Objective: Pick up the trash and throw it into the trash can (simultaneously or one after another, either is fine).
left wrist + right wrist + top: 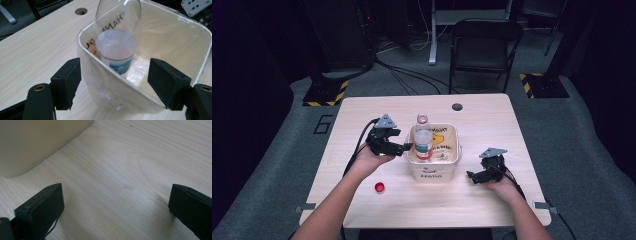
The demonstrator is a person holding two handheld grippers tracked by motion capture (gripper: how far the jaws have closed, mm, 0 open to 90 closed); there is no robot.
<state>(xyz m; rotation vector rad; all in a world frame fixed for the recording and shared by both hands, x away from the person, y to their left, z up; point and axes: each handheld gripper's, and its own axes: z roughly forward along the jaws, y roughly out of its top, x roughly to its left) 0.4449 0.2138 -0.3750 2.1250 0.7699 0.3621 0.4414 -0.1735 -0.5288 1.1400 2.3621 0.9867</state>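
A: Start at the gripper tips. How do they stand?

B: The left gripper [113, 82] has its jaws spread wide apart with nothing clamped between them. In the left gripper view, one black pad sits outside the near wall of a cream plastic bin [175, 37], and the other sits over the inside of it, so the jaws straddle that rim. The right gripper [115, 207] is also spread wide and holds nothing; bare wood shows between its pads.

A: Where is the bottle?

B: A clear plastic bottle [116, 37] stands upright inside the bin, near the wall closest to the left gripper. It has a white and blue label and its neck is uncapped. From the high view, the bottle [422, 137] rises well above the rim, and the left gripper [404, 148] sits just beside it.

A: And further out?

B: The bin [452, 155] sits near the middle of a light wooden table [492, 120]. The right gripper [472, 175] rests low on the table to the right of the bin, close to it. A small red cap [380, 187] lies on the table in front of the left forearm, apart from the bin.
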